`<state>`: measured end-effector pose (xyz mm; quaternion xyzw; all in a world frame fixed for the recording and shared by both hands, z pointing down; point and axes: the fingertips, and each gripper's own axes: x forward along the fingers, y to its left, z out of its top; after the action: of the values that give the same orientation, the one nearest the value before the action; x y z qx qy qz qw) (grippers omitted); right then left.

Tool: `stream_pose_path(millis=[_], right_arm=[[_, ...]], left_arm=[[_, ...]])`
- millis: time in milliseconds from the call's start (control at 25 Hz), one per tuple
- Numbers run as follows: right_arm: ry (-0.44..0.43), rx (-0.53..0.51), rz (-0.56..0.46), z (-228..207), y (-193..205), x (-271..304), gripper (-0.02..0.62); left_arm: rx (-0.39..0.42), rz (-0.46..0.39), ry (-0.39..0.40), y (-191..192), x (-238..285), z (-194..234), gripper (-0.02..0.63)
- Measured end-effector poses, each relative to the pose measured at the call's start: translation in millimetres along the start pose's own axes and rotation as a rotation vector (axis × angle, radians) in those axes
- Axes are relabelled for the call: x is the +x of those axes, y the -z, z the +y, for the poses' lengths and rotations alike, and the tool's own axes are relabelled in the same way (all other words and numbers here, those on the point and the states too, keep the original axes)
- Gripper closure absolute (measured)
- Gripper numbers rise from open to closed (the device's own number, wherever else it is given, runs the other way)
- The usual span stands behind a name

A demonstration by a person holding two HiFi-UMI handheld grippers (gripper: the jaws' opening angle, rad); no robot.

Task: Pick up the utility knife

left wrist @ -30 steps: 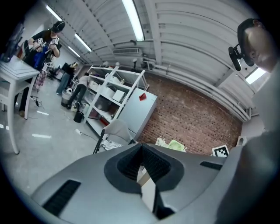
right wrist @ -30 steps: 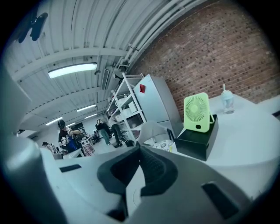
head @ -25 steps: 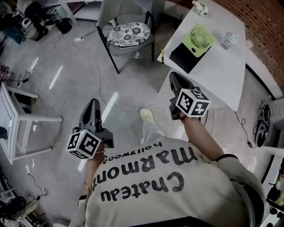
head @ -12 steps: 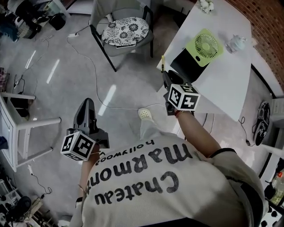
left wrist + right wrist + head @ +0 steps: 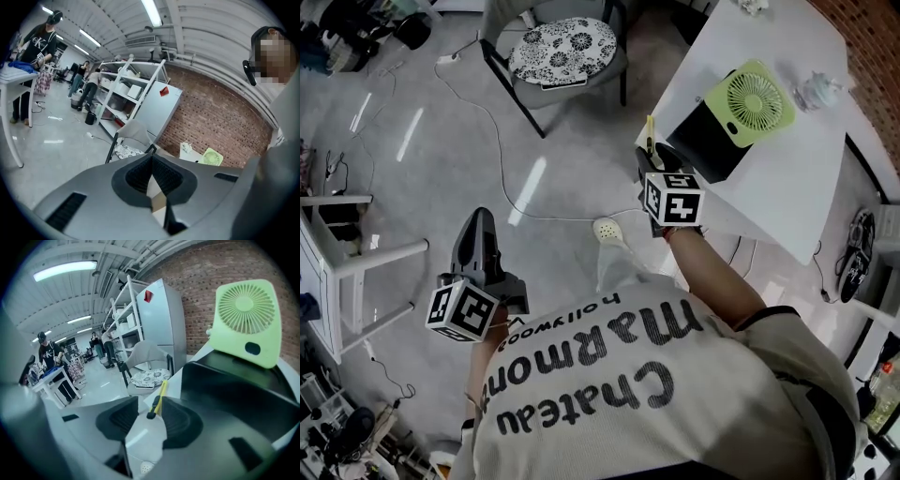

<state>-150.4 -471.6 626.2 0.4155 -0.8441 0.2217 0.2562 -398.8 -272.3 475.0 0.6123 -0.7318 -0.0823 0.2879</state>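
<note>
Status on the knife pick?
Left gripper shut, empty. Right gripper open, jaws just opened, lined up on utility knife at table edge, not gripped. Black box close beside it.

Just ahead of the right gripper [image 5: 654, 161], a lime-green square desk fan [image 5: 759, 101] touches a flat black box [image 5: 705, 141] on the white table [image 5: 787, 197]. Well beyond the left gripper [image 5: 478, 225] stands a black-framed chair with a floral cushion [image 5: 562, 49]. A white clog [image 5: 609, 232] lies on the grey floor [image 5: 441, 187] between both grippers.

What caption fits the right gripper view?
Right gripper, jaws just opened, frames the end of the yellow knife between them, ungripped, at the table edge near a green fan.
</note>
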Motion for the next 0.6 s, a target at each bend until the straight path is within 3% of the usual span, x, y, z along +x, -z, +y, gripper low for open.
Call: stream_pose_path(millis=[360,600], right_arm=[[0.056,-0.037,0.054,-7.9,9.1,10.7,0.448],[0.097,-0.032,0.074,-13.7,8.7,9.9,0.518]], left_arm=[[-0.007,0.009,-0.021,4.2,2.6,4.5,0.606],[-0.012,0.001,-0.024,-0.9,3.5,2.4,0.606]])
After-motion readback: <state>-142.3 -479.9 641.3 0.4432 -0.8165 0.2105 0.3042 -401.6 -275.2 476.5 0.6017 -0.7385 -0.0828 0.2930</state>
